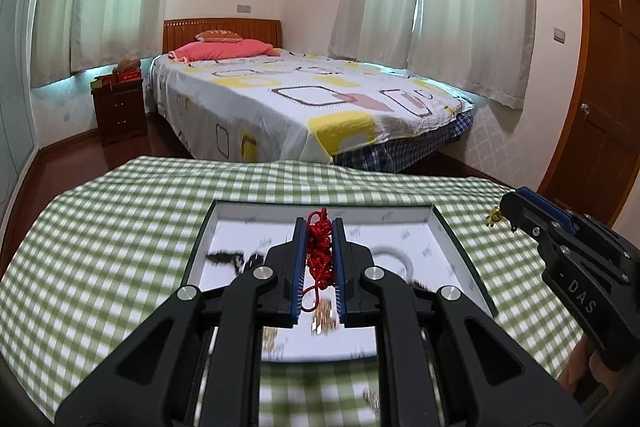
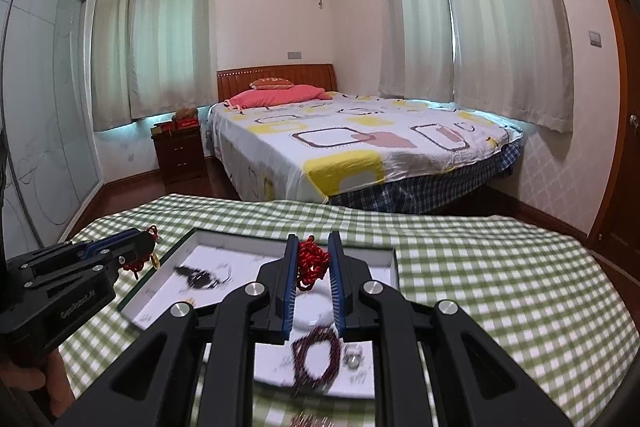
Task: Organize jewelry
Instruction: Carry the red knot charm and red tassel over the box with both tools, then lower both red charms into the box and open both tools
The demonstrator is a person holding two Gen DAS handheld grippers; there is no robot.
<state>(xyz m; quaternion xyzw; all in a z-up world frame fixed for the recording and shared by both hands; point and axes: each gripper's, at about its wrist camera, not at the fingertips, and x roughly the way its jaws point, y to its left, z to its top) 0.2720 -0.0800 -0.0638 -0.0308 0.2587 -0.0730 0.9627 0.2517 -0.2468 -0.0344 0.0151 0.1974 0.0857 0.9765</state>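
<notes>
A red knotted cord ornament [image 1: 319, 247] is clamped in the left hand-held gripper [image 1: 319, 227] above the shallow white cardboard tray [image 1: 256, 213]. A second red knotted cord bundle [image 2: 313, 261] is pinched by the right hand-held gripper [image 2: 314, 241]. Only the right wrist view shows a dark red bead bracelet [image 2: 316, 355] in the tray.

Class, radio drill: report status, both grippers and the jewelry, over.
Left gripper shut on red knotted cord. Right gripper shut on red cord bundle. Both above white tray; beaded bracelet inside. Nothing in the way.
</notes>
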